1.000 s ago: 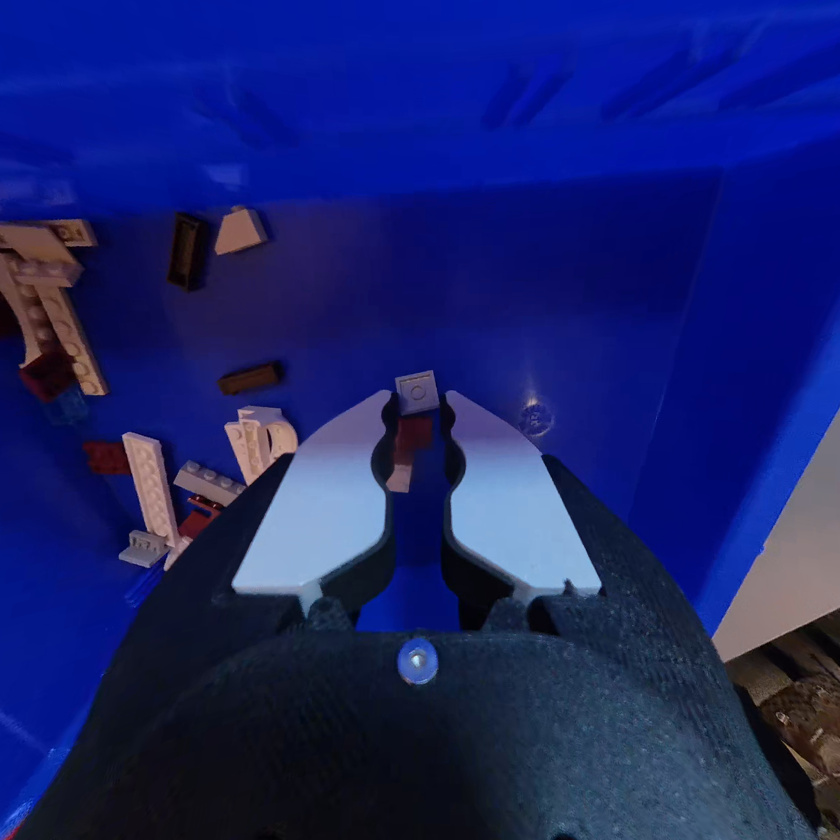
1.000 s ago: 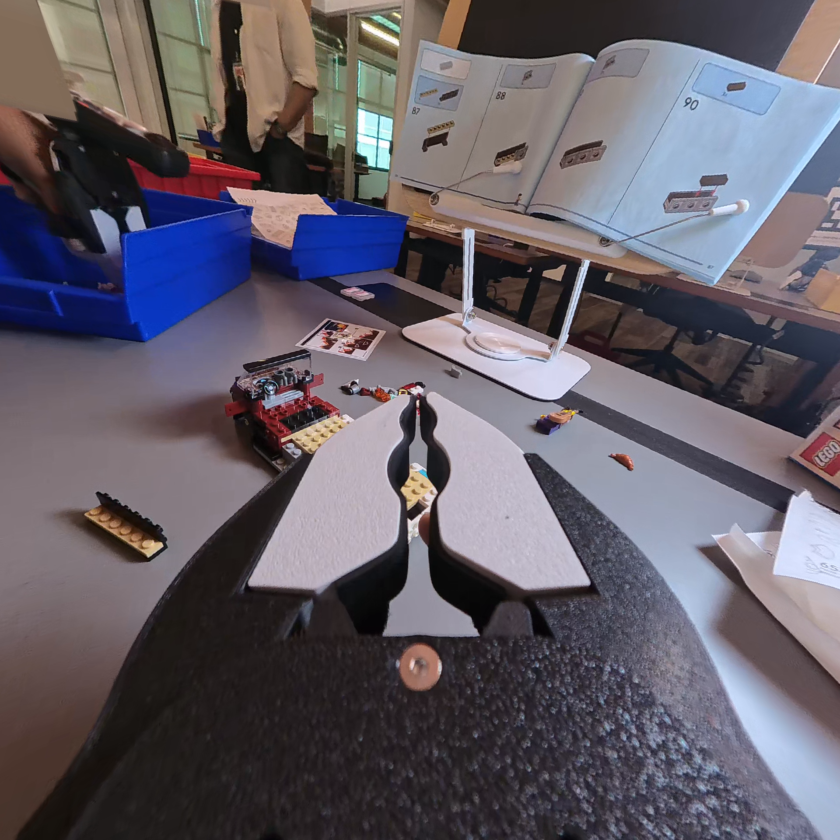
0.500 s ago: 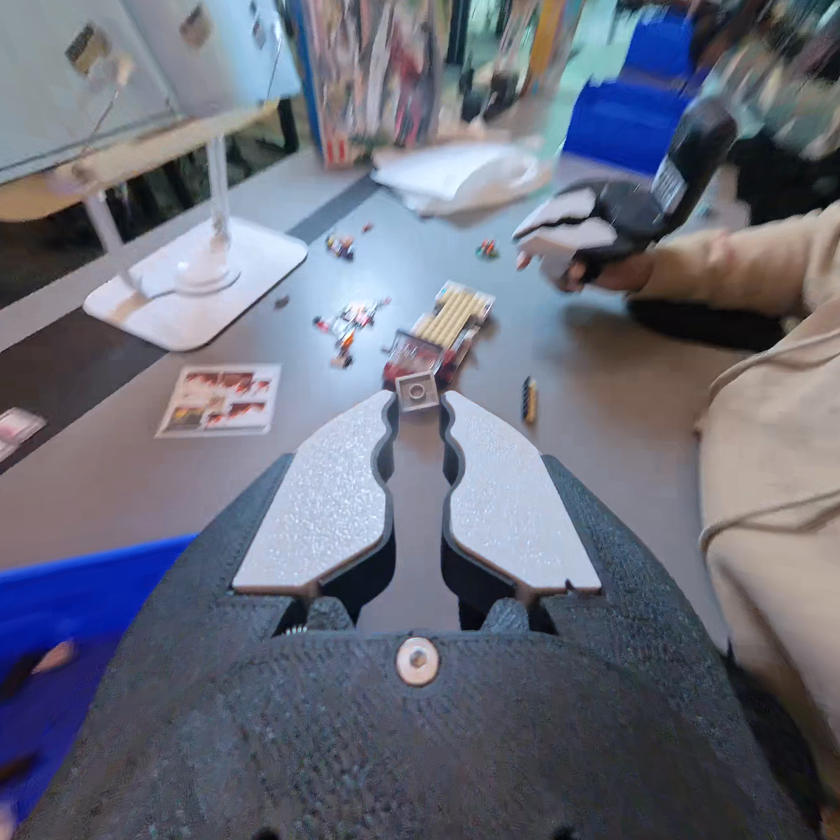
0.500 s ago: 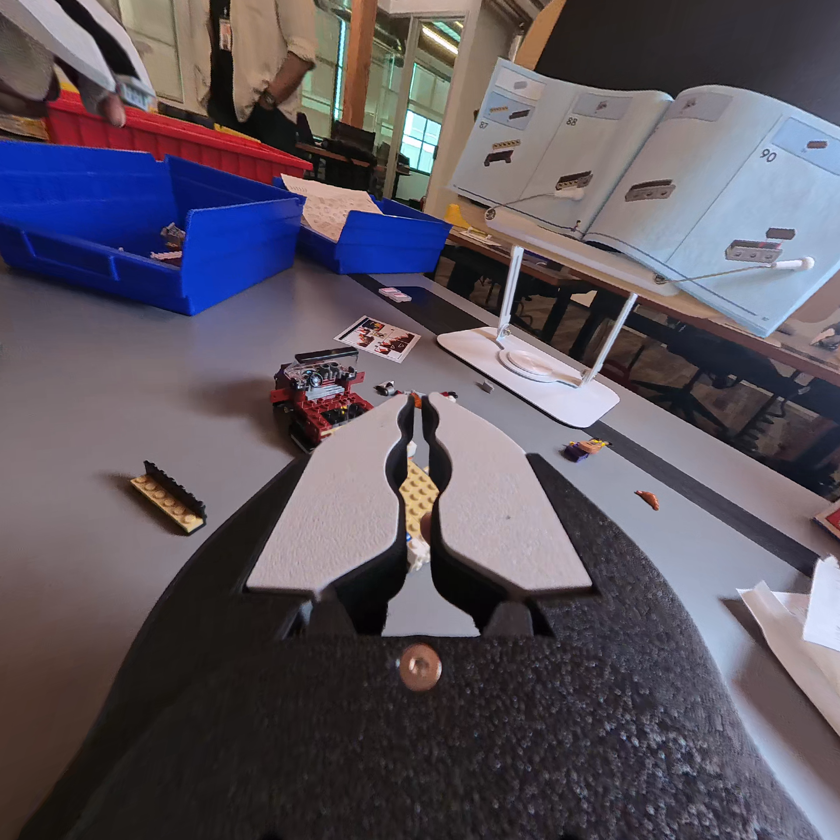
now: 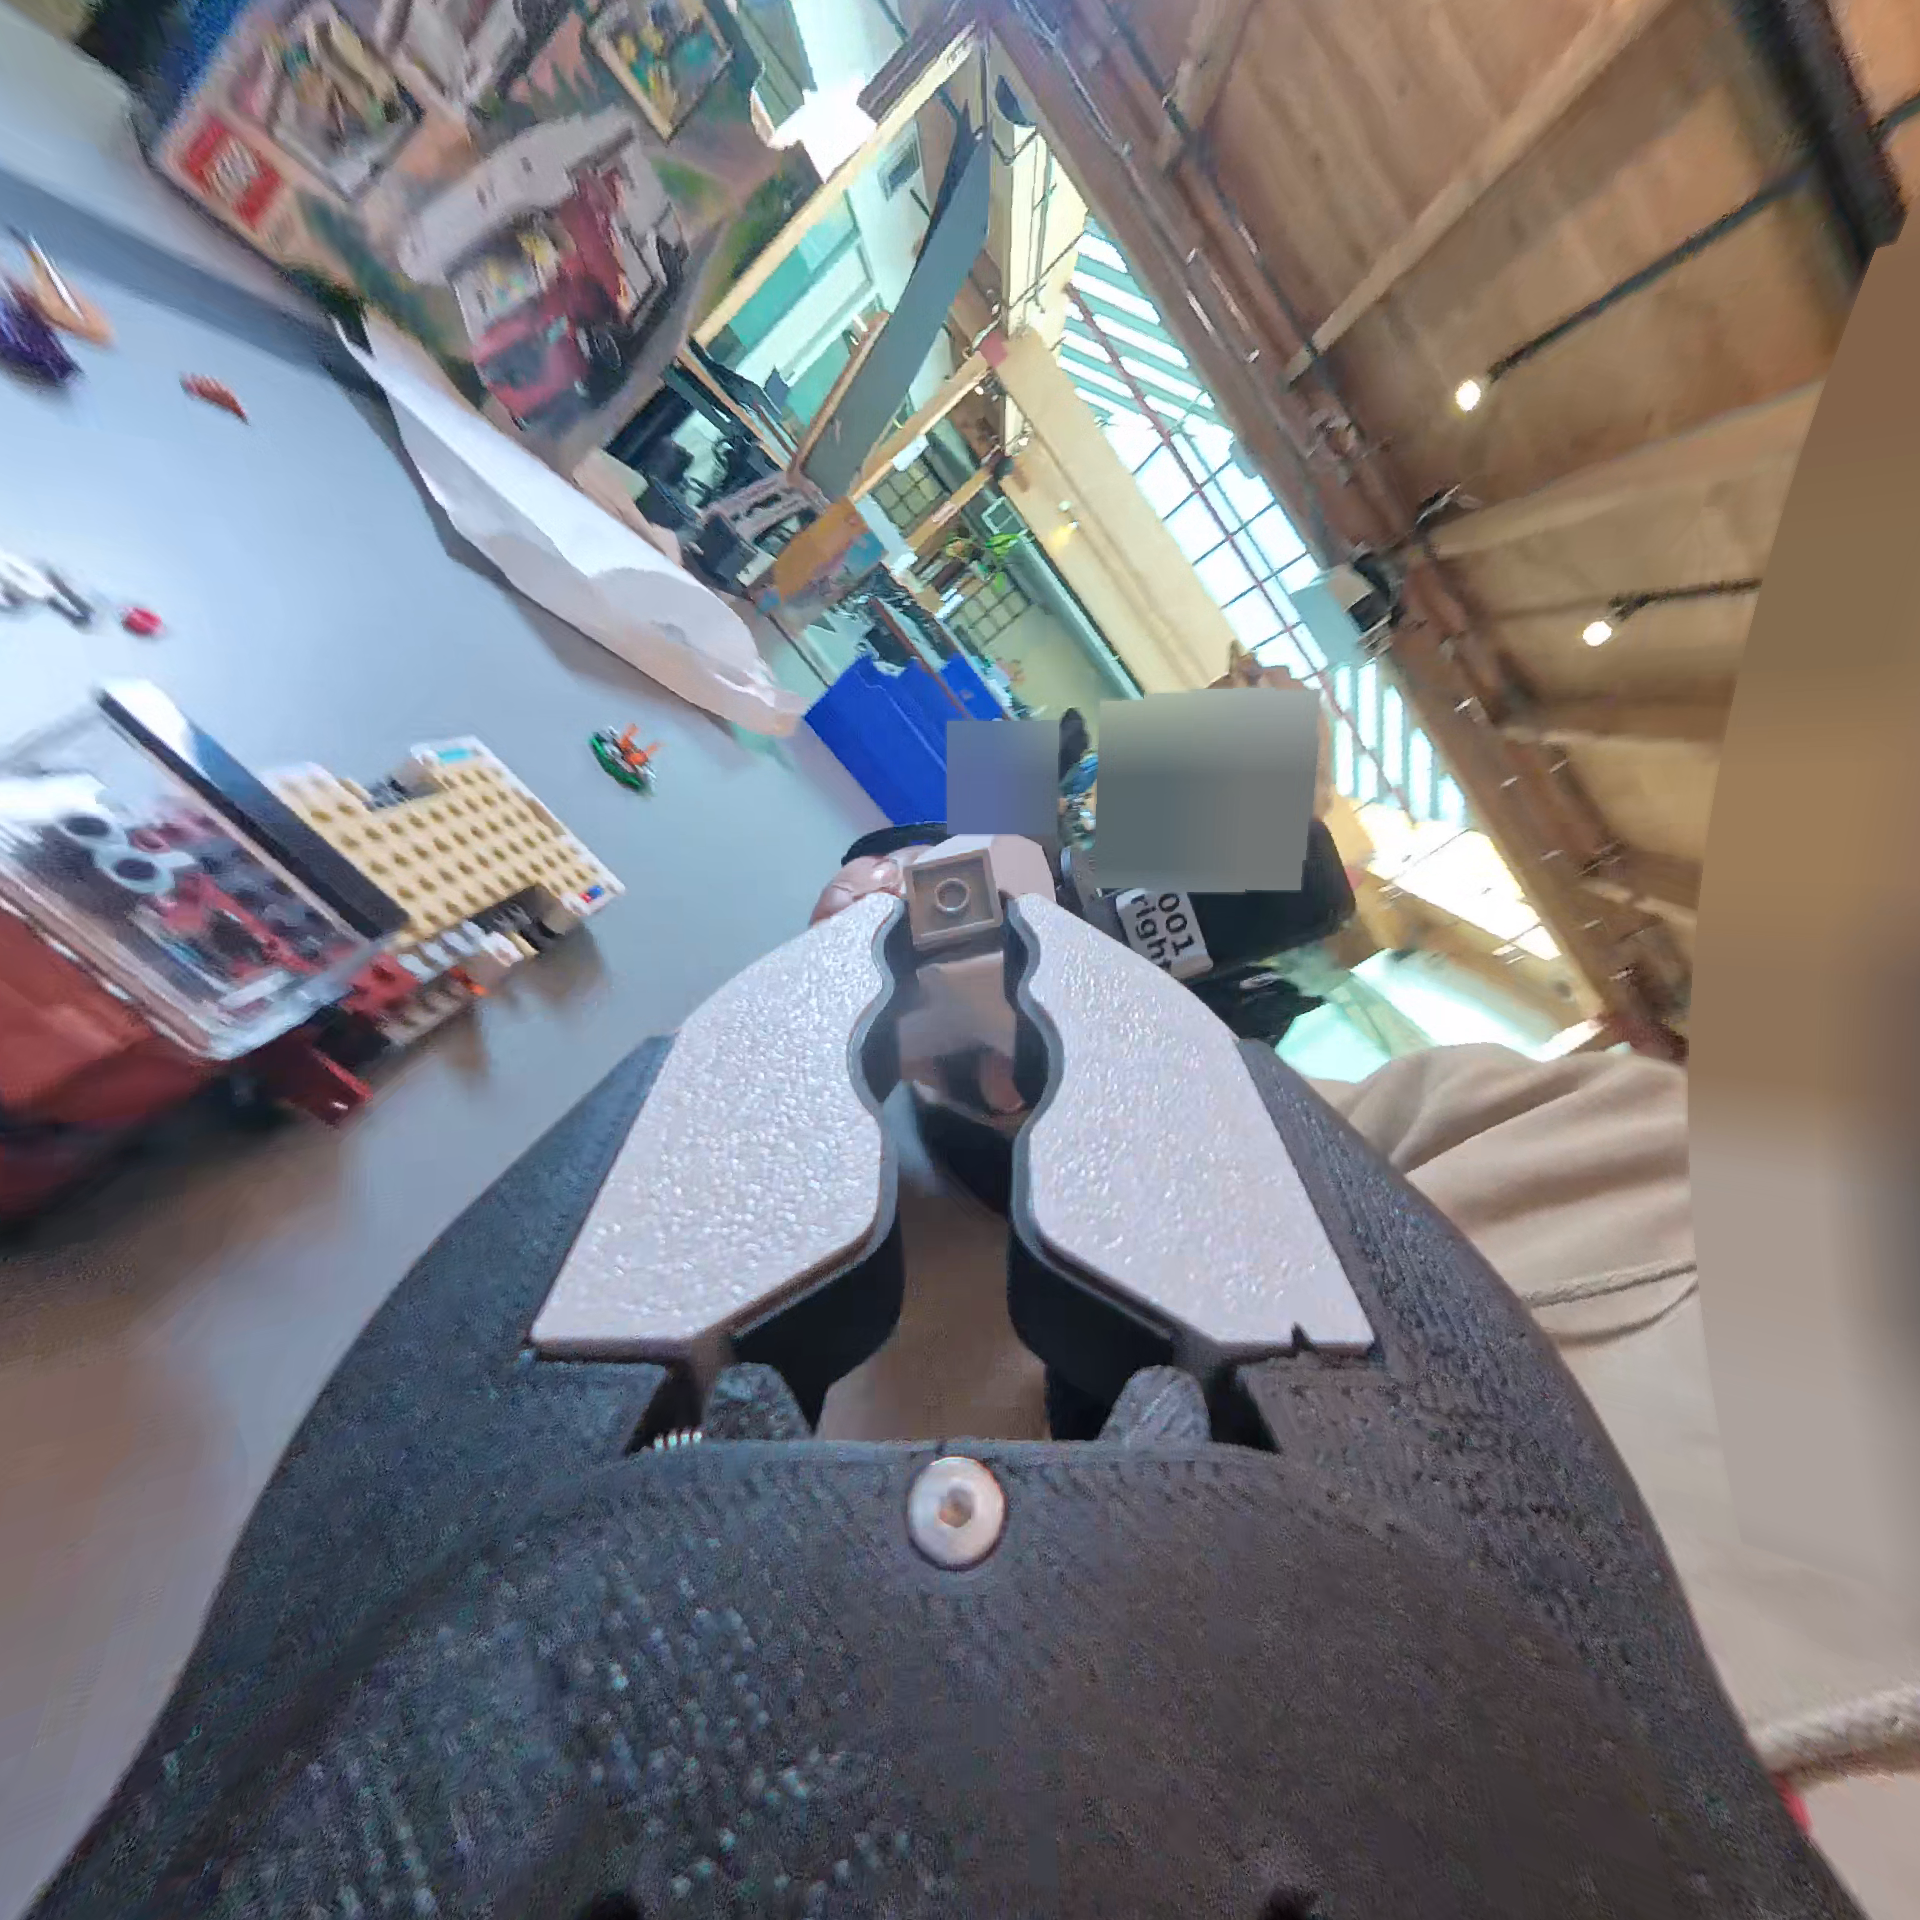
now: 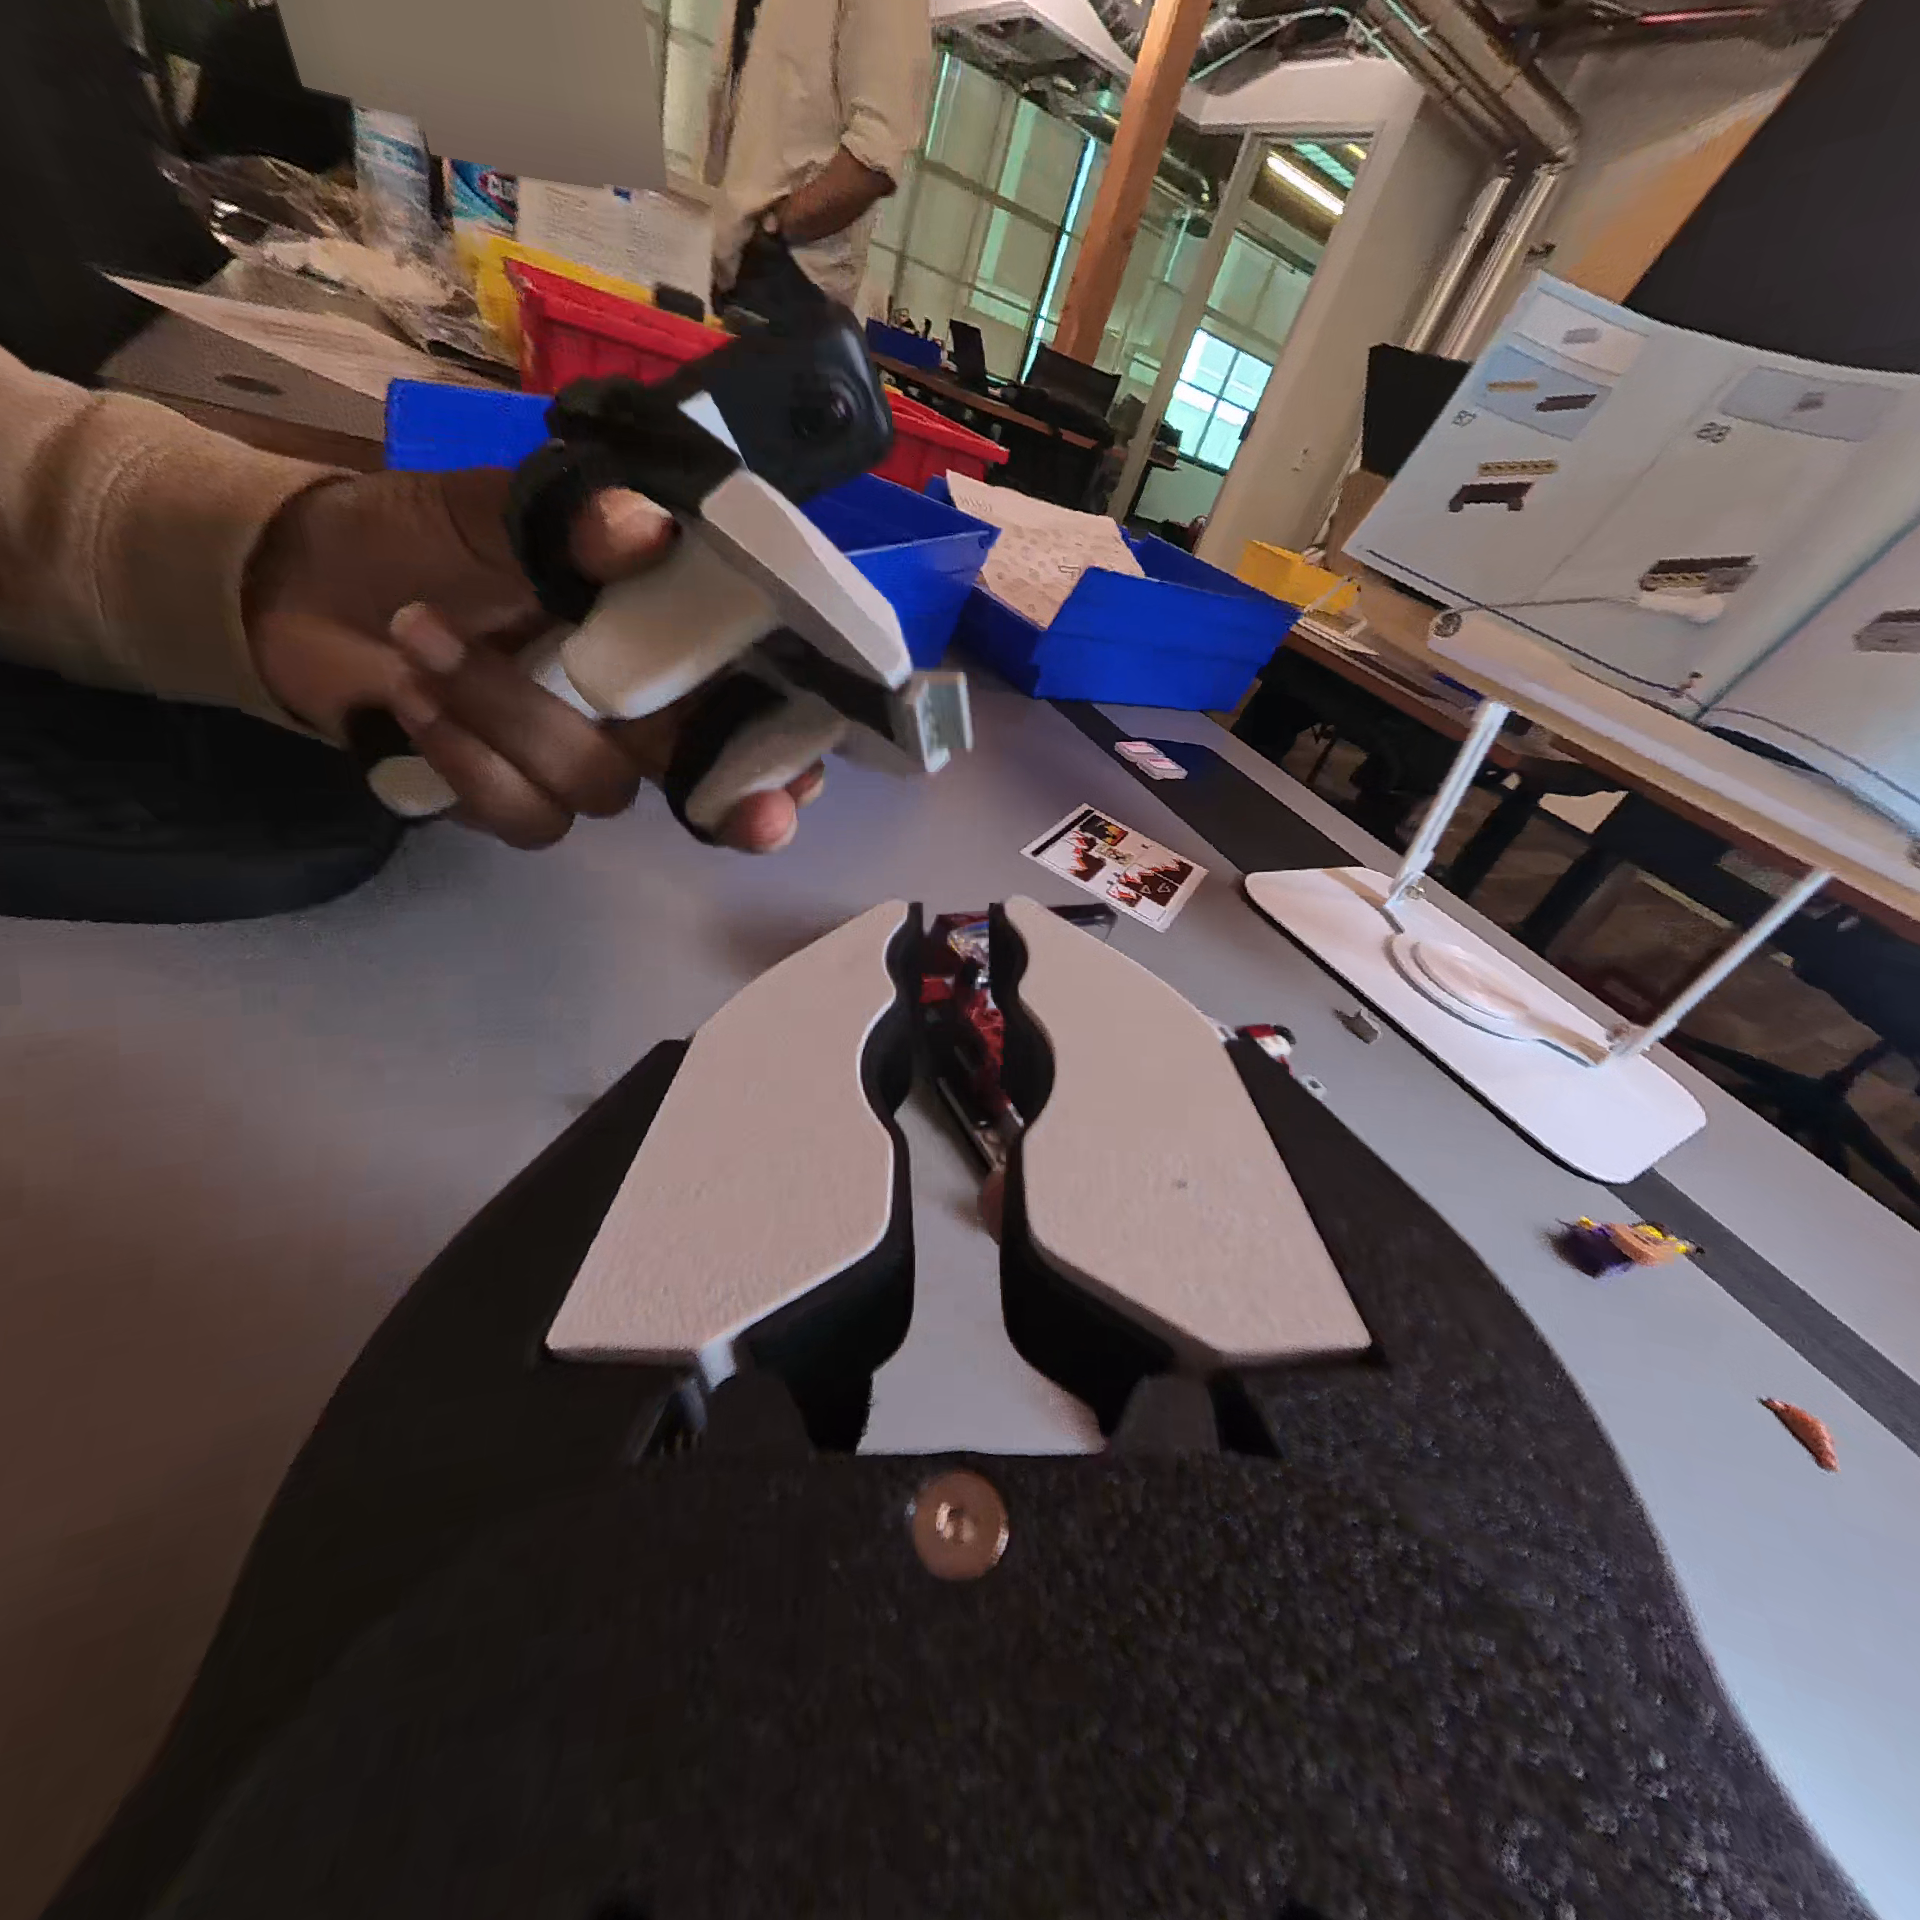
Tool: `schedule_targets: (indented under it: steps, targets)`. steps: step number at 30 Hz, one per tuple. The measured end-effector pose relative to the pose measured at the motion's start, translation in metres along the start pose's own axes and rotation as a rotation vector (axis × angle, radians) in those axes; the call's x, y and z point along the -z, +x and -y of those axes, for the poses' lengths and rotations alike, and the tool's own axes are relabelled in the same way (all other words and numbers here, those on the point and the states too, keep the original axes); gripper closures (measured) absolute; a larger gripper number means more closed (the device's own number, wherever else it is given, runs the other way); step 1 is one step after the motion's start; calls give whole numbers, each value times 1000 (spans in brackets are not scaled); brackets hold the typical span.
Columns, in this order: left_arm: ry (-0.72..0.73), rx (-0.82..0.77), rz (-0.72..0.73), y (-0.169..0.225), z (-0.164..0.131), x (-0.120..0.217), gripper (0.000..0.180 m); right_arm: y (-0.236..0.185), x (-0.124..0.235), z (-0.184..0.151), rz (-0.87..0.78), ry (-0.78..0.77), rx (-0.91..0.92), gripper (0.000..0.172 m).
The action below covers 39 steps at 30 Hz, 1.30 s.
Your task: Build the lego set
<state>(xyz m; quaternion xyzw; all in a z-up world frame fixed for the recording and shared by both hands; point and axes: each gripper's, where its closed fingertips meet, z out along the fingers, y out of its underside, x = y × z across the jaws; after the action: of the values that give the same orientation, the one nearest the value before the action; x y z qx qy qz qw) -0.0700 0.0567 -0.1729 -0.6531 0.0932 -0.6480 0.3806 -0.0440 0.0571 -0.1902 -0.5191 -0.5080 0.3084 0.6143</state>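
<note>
We're looking across a grey worktop (image 6: 312, 1039): a white book stand (image 6: 1475, 997) props an open instruction booklet (image 6: 1683, 499), a sticker sheet (image 6: 1114, 865) lies just beside its base, blue bins (image 6: 1132, 634) and a red bin (image 6: 623, 343) line the far edge, and a purple brick cluster (image 6: 1621, 1245) sits apart.

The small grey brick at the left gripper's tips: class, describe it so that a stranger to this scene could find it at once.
Start from the grey table and the hand raised above it with the left gripper. Pinched between that gripper's white fingertips is the small grey brick, flat and square. Unlike the red and tan model and the loose bits on the table, it is held in the air and bears one stud.
</note>
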Motion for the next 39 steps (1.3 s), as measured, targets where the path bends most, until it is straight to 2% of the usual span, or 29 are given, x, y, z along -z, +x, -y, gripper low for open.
schedule_targets:
  steps: [5,8,12,14,17,20,26,29,33,36,39]
  targets:
    - [17,174,-70,-1,-13,-16,164,-2,-7,8,-31,-5,0,161]
    - [21,199,-76,-1,-15,-19,164,-4,-7,7,-20,-8,12,168]
    - [5,185,-67,-4,-16,-18,163,-6,-7,3,39,-64,-2,168]
    - [24,87,-13,-10,-9,-12,158,-5,-3,-7,147,-203,-29,169]
    - [35,-144,115,-21,10,4,156,-10,25,-55,385,-638,-103,168]
    - [42,-360,274,-33,27,20,158,-1,48,-91,444,-934,-65,169]
    - [28,-566,438,-42,31,31,162,-2,57,-110,536,-1143,-51,168]
    - [11,-595,443,-43,27,29,162,-5,55,-115,557,-1161,-67,163]
    - [3,-620,457,-45,26,29,163,3,47,-109,498,-1068,-115,154]
    - [10,-646,479,-47,29,31,164,15,39,-90,414,-869,-158,154]
    - [29,-729,551,-50,44,36,172,37,30,-64,238,-601,-167,153]
